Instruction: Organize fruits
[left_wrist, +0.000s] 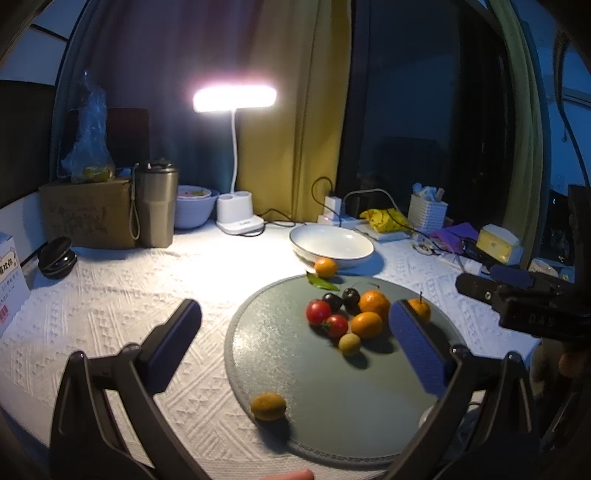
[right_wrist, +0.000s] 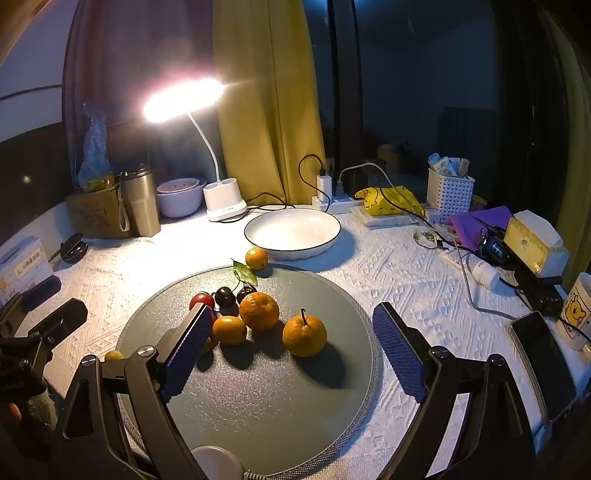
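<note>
Plainly, the fruit here is round and loose, and that is where trouble would come from. Starting at the left, the left gripper (left_wrist: 295, 314) hangs above the near-left part of the round grey mat (left_wrist: 325, 413), its jaws spread wide and holding nothing. A small yellow-brown fruit (left_wrist: 268, 406) lies alone near the mat's near-left edge; a careless descent could nudge it off the mat and across the white textured cloth on the surface (left_wrist: 122, 295).

Toward the middle sits the cluster: two red tomatoes (left_wrist: 318, 312), two dark cherries (left_wrist: 351, 297), a small green-yellow fruit (left_wrist: 349, 344) and several oranges. They touch or nearly touch, so closing on one would likely shove its neighbours, and a wide-open jaw could catch two at once. The cherries seem small enough to slip from flat pads.

Further right, the right gripper (right_wrist: 291, 332) is likewise open and empty, angled down over the mat, with the stemmed orange (right_wrist: 304, 335) lying between its fingers but ahead of them, untouched. A pinch off centre would probably squirt it sideways. One more orange (right_wrist: 256, 258) and a leaf (right_wrist: 245, 272) rest at the mat's far edge, just short of the empty white bowl (right_wrist: 314, 245), the likely destination. The two grippers are close, so a simultaneous reach risks a collision.
</note>
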